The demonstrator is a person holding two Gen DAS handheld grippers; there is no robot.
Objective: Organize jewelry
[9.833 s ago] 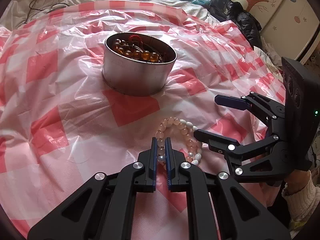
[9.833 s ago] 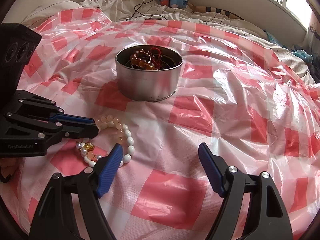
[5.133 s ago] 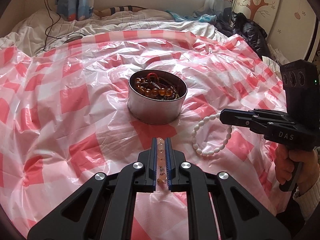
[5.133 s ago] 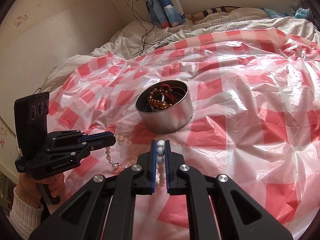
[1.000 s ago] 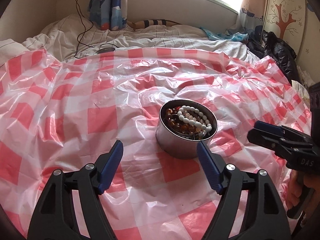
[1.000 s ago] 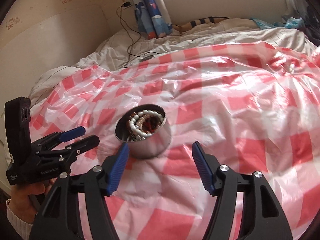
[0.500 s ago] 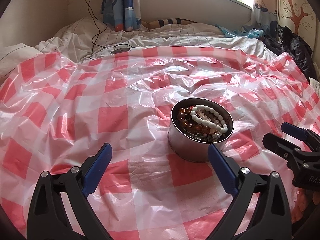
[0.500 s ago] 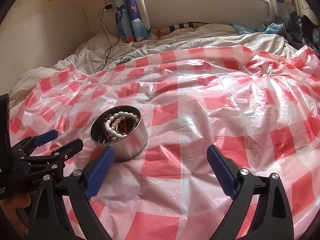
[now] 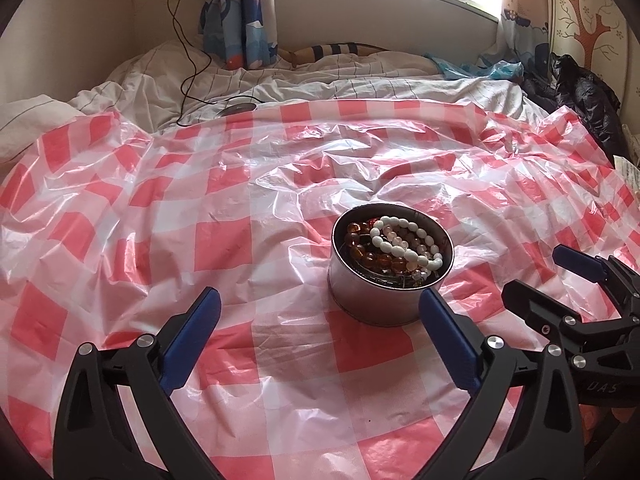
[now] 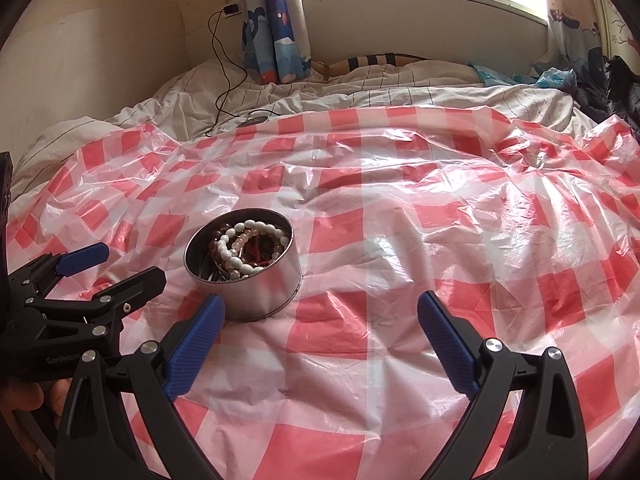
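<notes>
The left gripper [image 9: 316, 336] and right gripper [image 10: 320, 340] are hovering, jaws spread apart, gripping nothing. Bracelets [image 9: 404, 244] are lying inside the tin [image 9: 372, 304].

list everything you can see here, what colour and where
round tin: 1, silver, on the plastic sheet in front of both claws
white bead bracelet: 1, white, on top inside the tin
amber bead bracelet: 1, orange-brown, in the tin under the white one
plastic sheet: 1, red and white check, spread over the bed
bedding: white with thin stripes, behind the sheet
charger cable: 1, black, from wall socket to bedding
curtain: blue cartoon print, by the window
black jacket: 1, far right
left claw: 1, black with blue pads, open
right claw: 1, same, open
</notes>
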